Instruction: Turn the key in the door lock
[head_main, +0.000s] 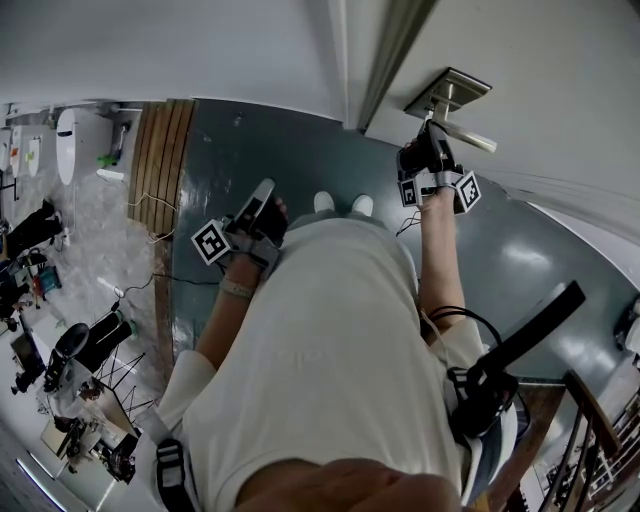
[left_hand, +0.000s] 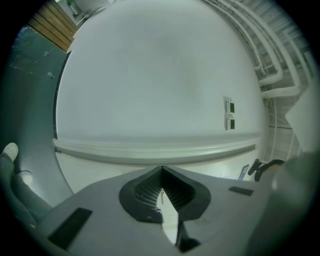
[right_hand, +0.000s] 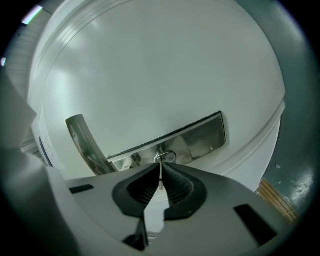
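The right gripper (head_main: 430, 135) is clamped on the key (right_hand: 160, 179), which sits in the lock plate (right_hand: 200, 137) beside the handle (right_hand: 82, 145), a grip likely meant for twisting; the left gripper (left_hand: 162, 171) hangs aside, jaws together and empty, probably not needed here

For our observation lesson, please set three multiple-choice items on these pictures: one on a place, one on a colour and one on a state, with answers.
1. Where is the right tool?
A. at the door's lock plate
B. over the floor by the shoes
C. at the stair rail

2. What colour is the lock plate?
A. black
B. silver
C. red

3. What state is the right tool in?
A. wide open and empty
B. shut on the key
C. shut on a cable

Answers:
1. A, its tips reach the plate beside the lever handle.
2. B, the plate shines like bare metal.
3. B, its pads press on the thin key, seen edge-on.
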